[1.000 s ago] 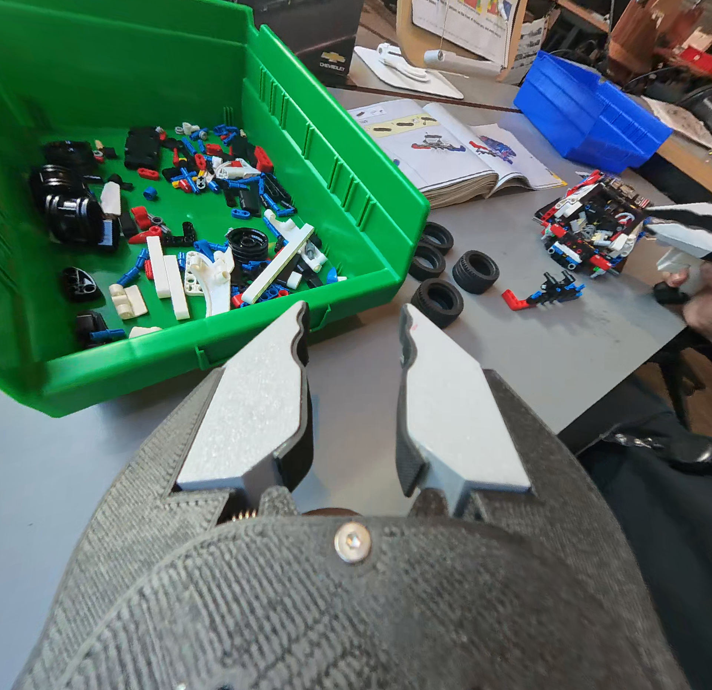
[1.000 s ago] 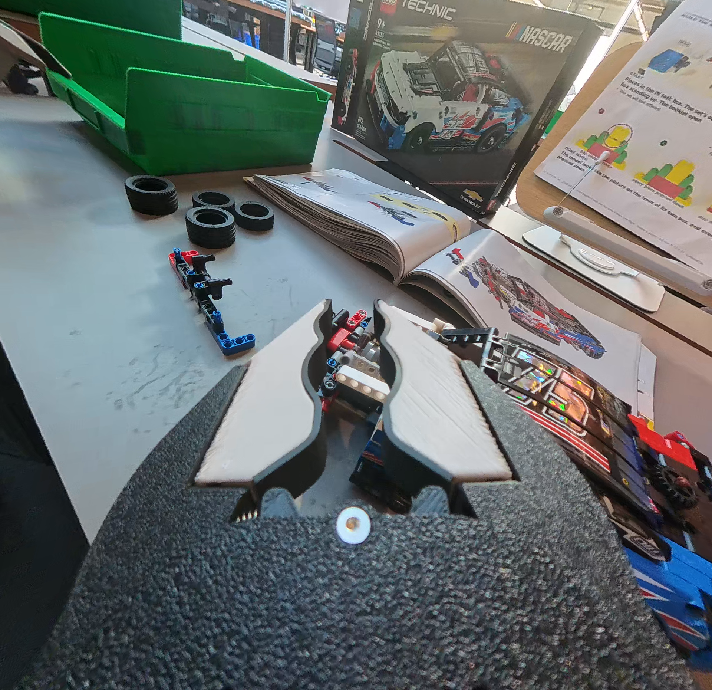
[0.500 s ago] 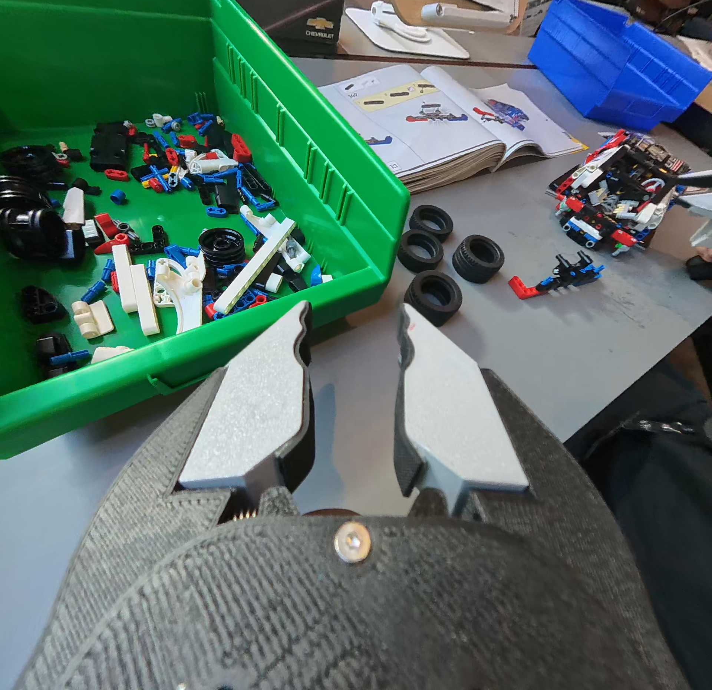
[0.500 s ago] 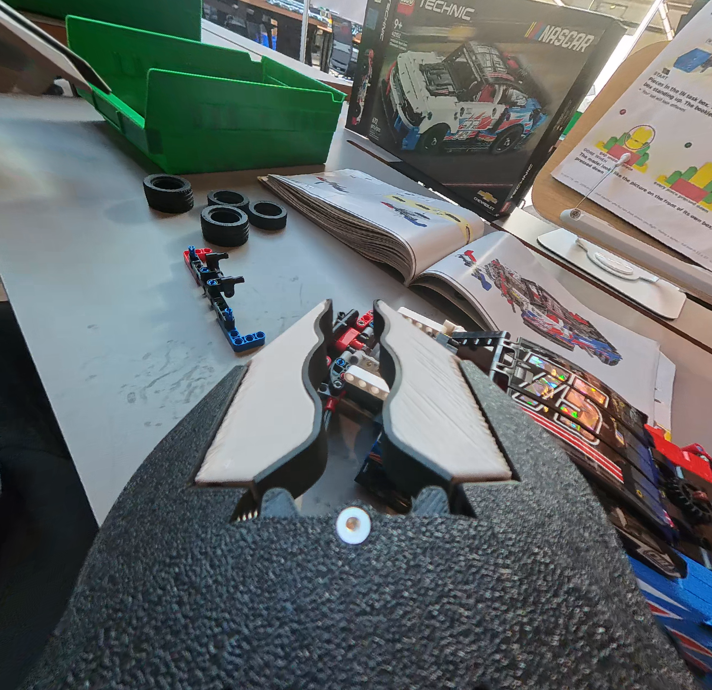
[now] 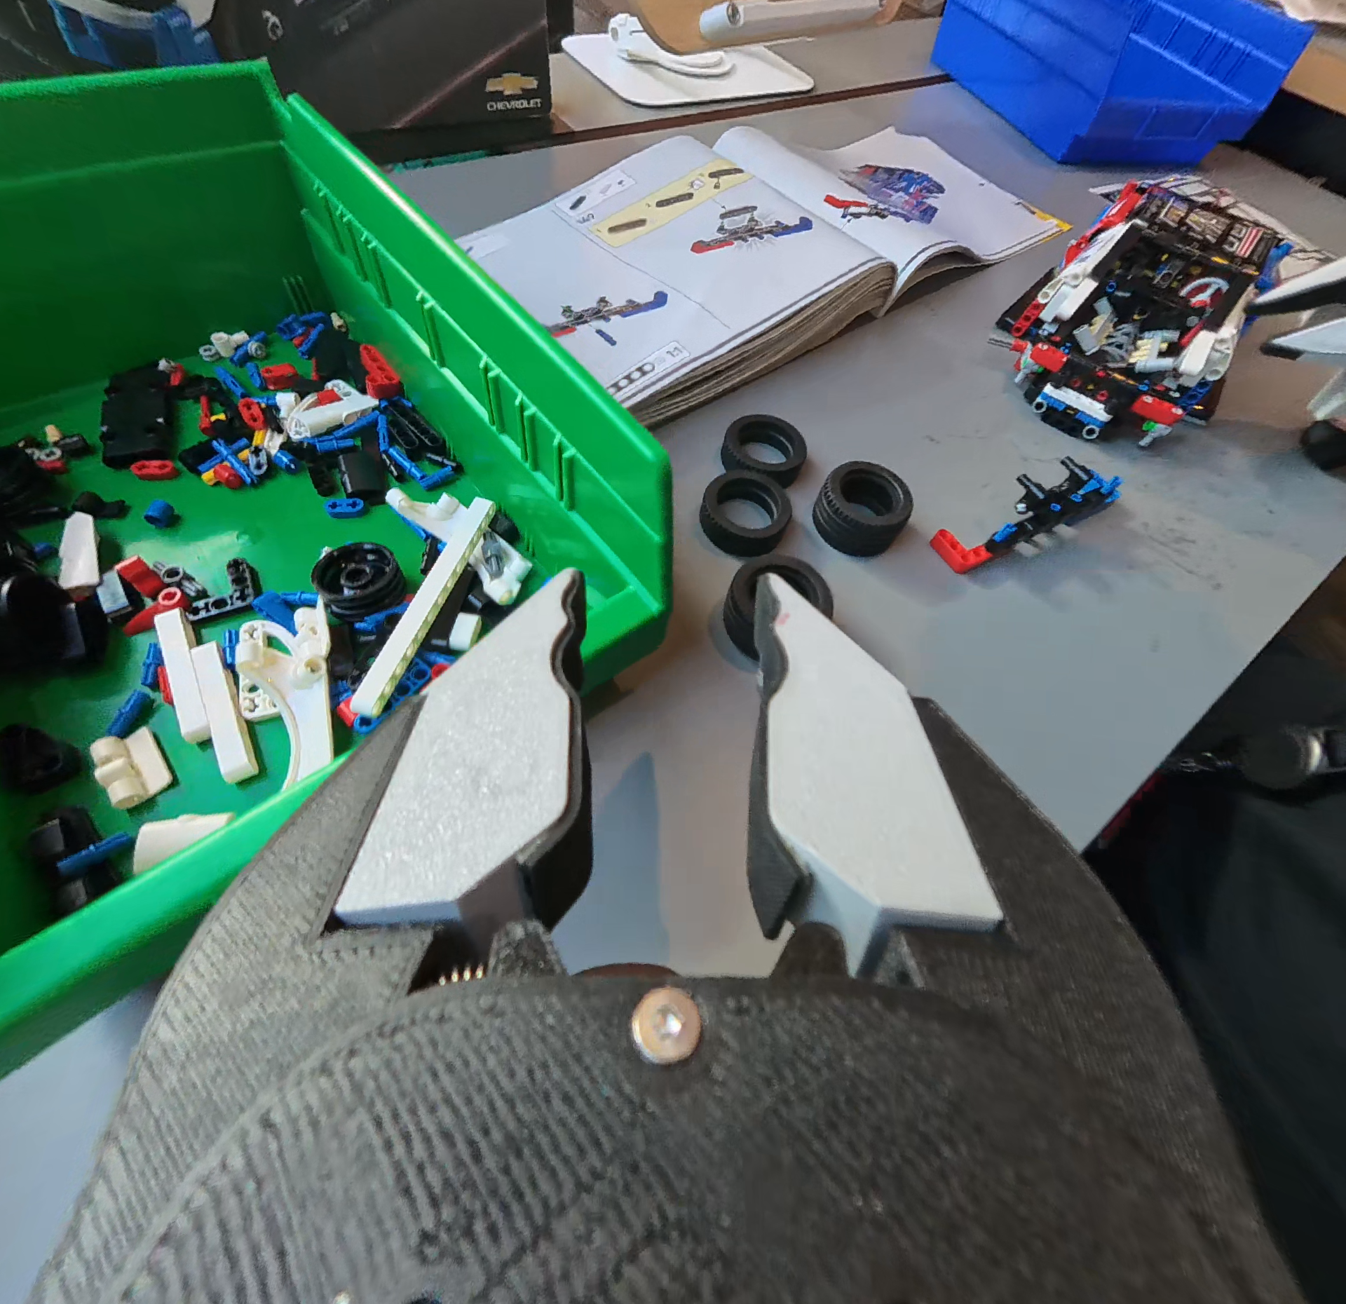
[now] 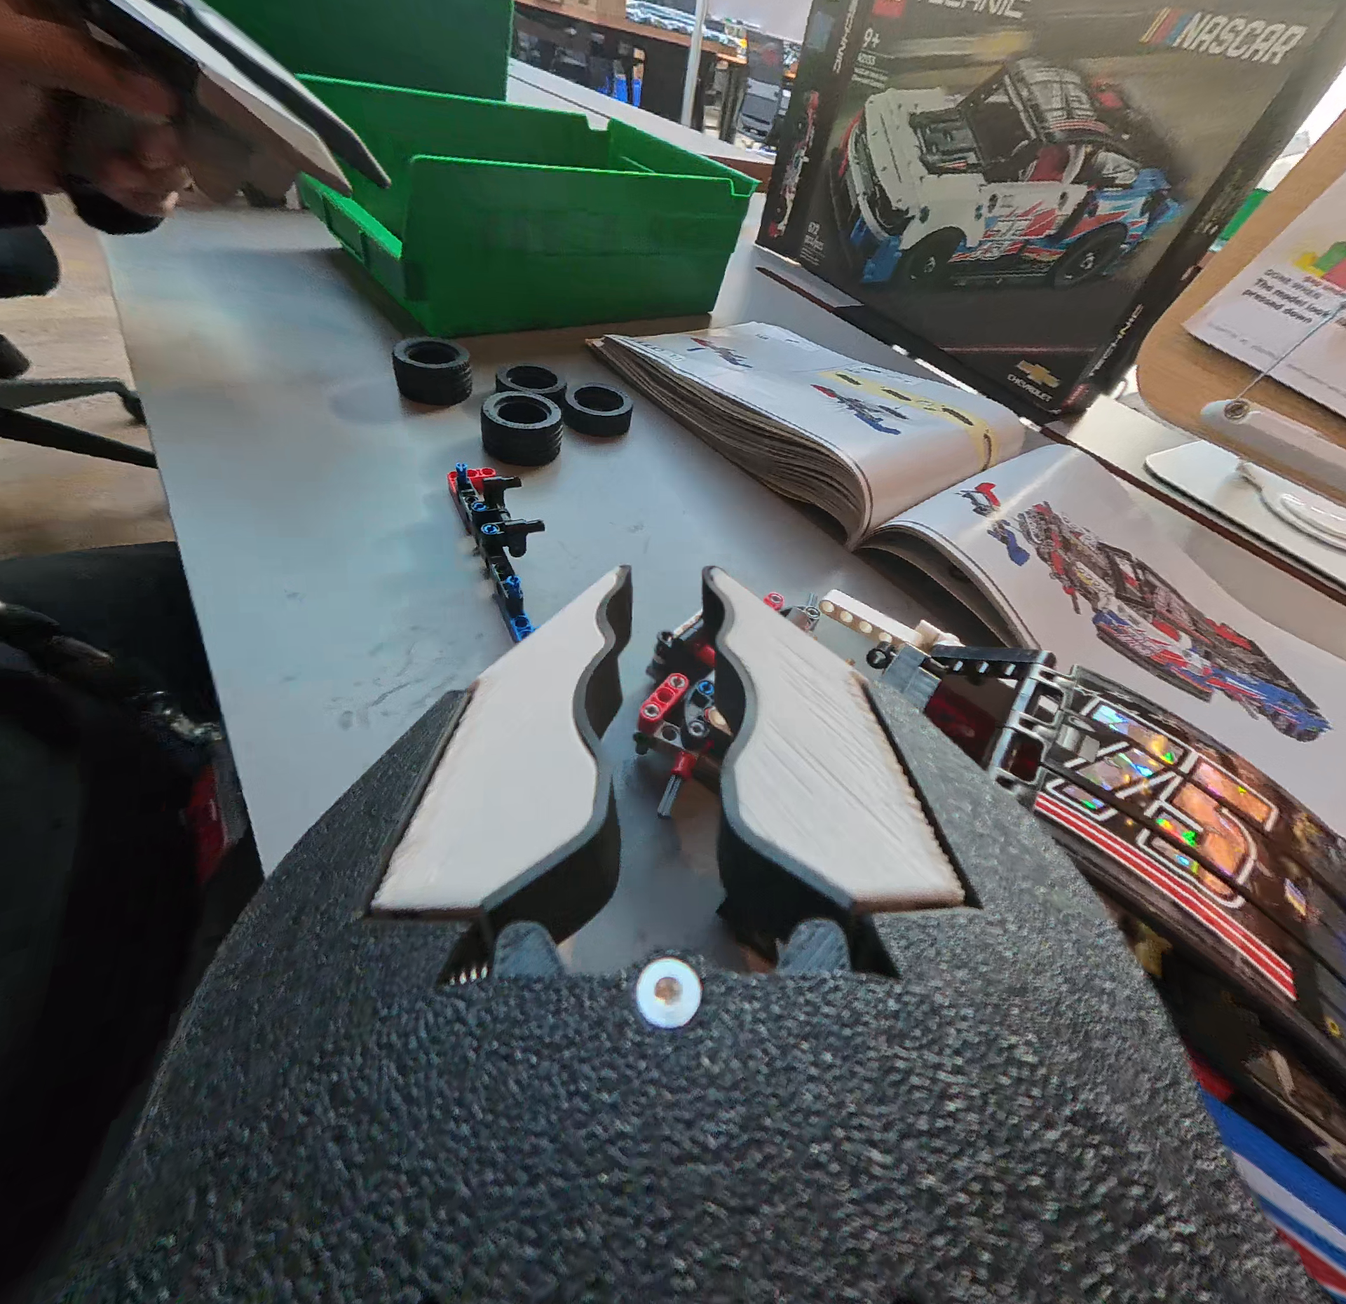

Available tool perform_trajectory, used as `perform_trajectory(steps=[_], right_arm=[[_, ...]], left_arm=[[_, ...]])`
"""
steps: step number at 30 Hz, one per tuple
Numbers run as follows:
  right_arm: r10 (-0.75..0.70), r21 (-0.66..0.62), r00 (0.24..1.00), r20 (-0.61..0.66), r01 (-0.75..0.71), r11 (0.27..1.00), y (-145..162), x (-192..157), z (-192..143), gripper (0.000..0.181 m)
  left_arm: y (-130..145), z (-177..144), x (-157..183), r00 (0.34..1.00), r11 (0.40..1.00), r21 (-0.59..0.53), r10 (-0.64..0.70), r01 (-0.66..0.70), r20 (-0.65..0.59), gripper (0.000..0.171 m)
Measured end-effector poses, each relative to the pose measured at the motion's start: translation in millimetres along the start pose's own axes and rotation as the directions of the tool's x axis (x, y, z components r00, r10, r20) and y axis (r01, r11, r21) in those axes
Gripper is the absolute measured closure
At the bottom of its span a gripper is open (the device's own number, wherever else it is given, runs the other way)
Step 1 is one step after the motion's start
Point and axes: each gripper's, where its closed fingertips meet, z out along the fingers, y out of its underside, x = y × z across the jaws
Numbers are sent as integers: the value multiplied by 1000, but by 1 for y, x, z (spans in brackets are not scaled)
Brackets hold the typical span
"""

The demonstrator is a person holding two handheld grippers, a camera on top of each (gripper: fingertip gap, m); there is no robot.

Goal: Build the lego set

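Left tongs [image 5: 666, 599] gape empty mid-frame between green bin [image 5: 466, 337] and tyres [image 5: 859, 508]; right tongs [image 6: 666, 591] released over the car model [image 6: 1136, 774].

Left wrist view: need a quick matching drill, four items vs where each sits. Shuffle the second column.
Items:
1. loose tyres
2. open instruction booklet
3. blue bin
4. small red-blue-black subassembly

Places:
A. far right corner of the table
B. between the tyres and the half-built car
C. beside the green bin
D. behind the tyres

Pairs: 1-C, 2-D, 3-A, 4-B
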Motion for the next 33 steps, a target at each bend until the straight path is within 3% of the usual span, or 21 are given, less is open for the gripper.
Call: perform_trajectory(steps=[9,12,17,26,28,30,33], right_arm=[[105,139,984,147,-125,982,-18,2,-8,163],[129,174,974,188,-163,971,-22,3,-12,164],[102,174,977,186,-135,975,-22,0,-11,165],[123,144,984,129,-141,980,-18,7,-6,164],[105,112,990,98,-115,987,-15,7,-2,164],[98,57,992,78,-102,993,-9,5,4,164],[109,24,992,63,-110,994,-7,2,11,164]], left_arm=[[-22,33,9,996,997,-29,77,-76,33,125],[-28,26,2,992,997,-28,81,-78,101,131],[-39,28,1,999,1000,21,3,-4,46,128],[-47,29,-1,999,996,72,54,-54,3,126],[-46,23,-11,998,995,70,64,-66,26,126],[-41,13,-37,989,997,40,59,-65,134,128],[-28,-2,-70,981,999,-35,-14,21,194,118]])
